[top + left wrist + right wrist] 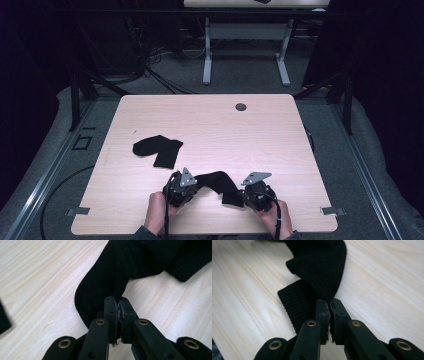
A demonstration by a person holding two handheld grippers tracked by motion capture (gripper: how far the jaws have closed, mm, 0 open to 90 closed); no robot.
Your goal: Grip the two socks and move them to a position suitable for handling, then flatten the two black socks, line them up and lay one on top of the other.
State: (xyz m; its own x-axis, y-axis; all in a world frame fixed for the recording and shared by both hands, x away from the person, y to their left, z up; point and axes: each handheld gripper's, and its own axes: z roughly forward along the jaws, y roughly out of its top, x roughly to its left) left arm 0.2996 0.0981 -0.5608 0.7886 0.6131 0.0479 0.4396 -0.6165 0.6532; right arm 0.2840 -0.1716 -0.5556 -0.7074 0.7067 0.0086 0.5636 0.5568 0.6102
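A black sock (218, 183) is gripped at both ends: the left tool (186, 185) is clenched on its rounded toe end (100, 290), and the right tool (248, 192) is clenched on the ribbed cuff end (299, 302), fabric being pinched between the pads in both gripper views. The pick-up can therefore be judged done, while the straightening or folding appears not yet carried out, since the sock is slack and bent between the two tools, arching away from them over the surface (210, 125). A second sock (159, 149) is seen lying folded beyond the left tool, well apart from it and untouched; pairing or placing with it is judged to remain.
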